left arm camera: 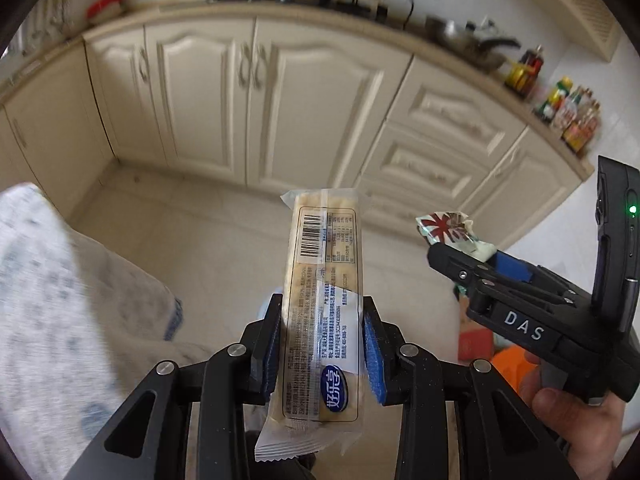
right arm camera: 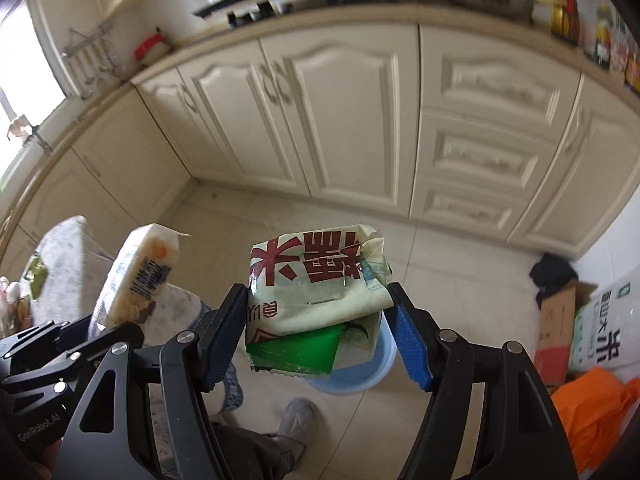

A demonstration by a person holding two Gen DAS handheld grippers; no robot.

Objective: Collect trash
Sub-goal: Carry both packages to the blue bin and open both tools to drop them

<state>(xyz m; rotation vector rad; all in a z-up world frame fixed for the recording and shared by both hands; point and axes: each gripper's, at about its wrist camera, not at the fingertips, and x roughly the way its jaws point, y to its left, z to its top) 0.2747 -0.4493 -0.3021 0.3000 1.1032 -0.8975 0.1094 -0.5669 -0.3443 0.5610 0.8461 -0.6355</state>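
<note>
Left gripper [left arm camera: 320,344] clenched on a long clear snack wrapper [left arm camera: 320,300], pinched between the blue pads [left arm camera: 370,356] near its lower half, the barcode end standing out past the fingertips and the crimped tail hanging back toward the camera. Right gripper [right arm camera: 316,336] clamped on a folded paper bag [right arm camera: 316,280] with red characters and a green inner flap, held crosswise between both fingers. Just below and behind that bag, a light blue bin [right arm camera: 352,372] on the tiled floor [right arm camera: 280,216]. Beside the bin, nearer the camera, a grey slipper [right arm camera: 298,416]. Ahead of both grippers, cream cabinets [left arm camera: 256,100] under a cluttered counter [right arm camera: 400,16]. Off to the right gripper's right, an orange bag [right arm camera: 592,408] and a cardboard box [right arm camera: 560,320].
</note>
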